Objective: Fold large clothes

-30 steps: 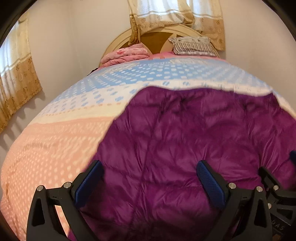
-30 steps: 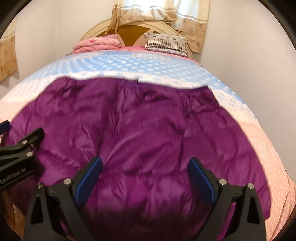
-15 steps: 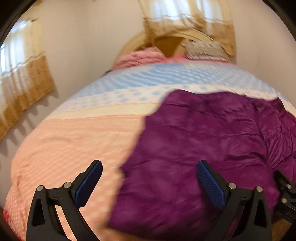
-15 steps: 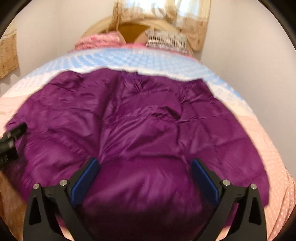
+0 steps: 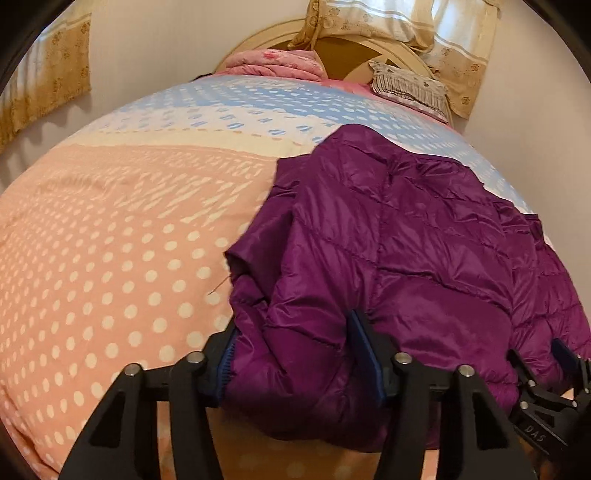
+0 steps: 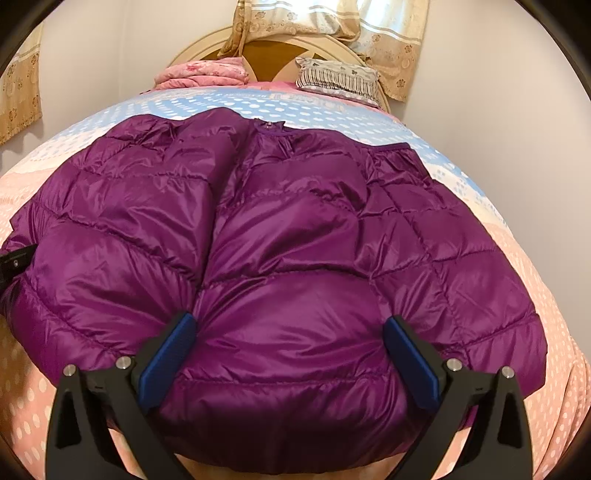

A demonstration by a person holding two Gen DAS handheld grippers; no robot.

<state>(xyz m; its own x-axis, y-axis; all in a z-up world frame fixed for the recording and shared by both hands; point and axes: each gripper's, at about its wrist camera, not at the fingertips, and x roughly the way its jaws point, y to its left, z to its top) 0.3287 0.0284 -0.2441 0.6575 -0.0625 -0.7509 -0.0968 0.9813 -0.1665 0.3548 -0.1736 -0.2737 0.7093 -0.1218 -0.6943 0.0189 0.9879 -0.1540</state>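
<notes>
Jacket (image 6: 295, 240) collar zipper: right view only; left gripper (image 5: 295, 354) fingers closing around hem, right gripper (image 6: 288, 354) fingers apart.

Left gripper (image 5: 295, 354) sits at the near left corner of the purple quilted jacket (image 5: 424, 240), jaws closing with a puffy bunch of the hem between the blue pads (image 5: 364, 345) (fabric bulges against both). Jacket lies on the right half of the bedspread (image 5: 110, 240), which is peach with white dots near, cream and blue farther off. Right gripper (image 5: 546, 395) is at the near right edge, only partly in frame, against the jacket hem. Far end: folded pink blanket (image 5: 277, 62), striped pillow (image 5: 410, 86), rounded headboard (image 5: 343, 48), beige curtains (image 5: 406, 18).
</notes>
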